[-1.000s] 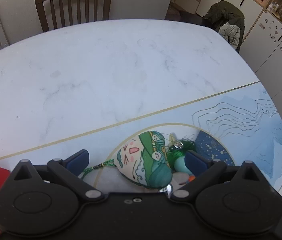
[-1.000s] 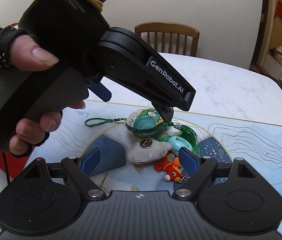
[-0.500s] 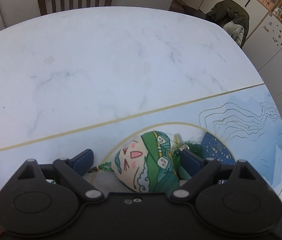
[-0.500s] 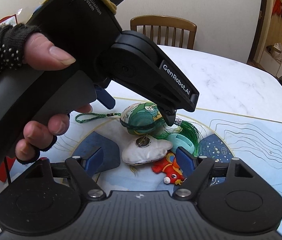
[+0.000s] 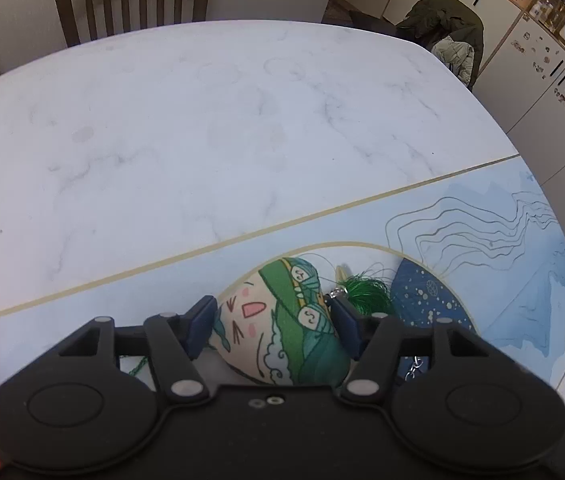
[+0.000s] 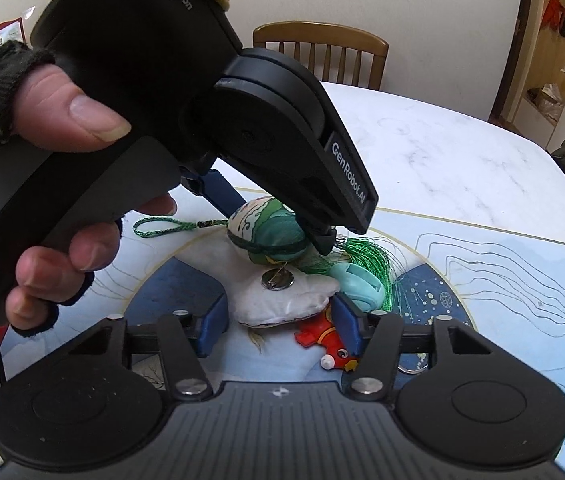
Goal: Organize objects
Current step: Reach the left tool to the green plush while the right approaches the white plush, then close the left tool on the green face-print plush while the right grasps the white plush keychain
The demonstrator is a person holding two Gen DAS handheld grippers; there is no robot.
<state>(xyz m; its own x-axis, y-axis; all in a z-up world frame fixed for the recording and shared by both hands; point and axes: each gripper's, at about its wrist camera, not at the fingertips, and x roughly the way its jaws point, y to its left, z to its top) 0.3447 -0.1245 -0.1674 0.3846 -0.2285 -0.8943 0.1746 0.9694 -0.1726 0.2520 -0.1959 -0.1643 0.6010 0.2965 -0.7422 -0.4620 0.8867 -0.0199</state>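
- Our left gripper [image 5: 272, 326] has just been closing around the green-and-cream stuffed charm [image 5: 282, 332]; its blue pads sit against the charm's two sides, so we read it as a grip just taken, not yet tested by a lift.
- Our right gripper [image 6: 280, 326] has also just been narrowing, with the white plush pillow [image 6: 282, 300] between its jaws; the right pad looks to be touching the pillow's edge, but we see a sliver of gap at the left pad, so we judge this one not yet closed on it.
- The charm lies on top of the pillow, in the middle of the round design on the blue printed mat [image 6: 522, 280], with its green cord loop [image 6: 162, 229] trailing to the left in the right wrist view and its green tassel [image 6: 366, 256] spread to the right.
- A mint plastic piece [image 6: 358, 290] and a red fish toy [image 6: 322, 340] crowd the pillow's right side.
- To do this step well, we should lift the charm straight up, so that cord and tassel come clear of the neighbours.
- We should hold the pillow down with the right gripper, since the round metal button [image 6: 277, 280] lies just under the charm and could snag.
- Beyond the mat, the marble table [image 5: 202, 120] offers room to set things apart.
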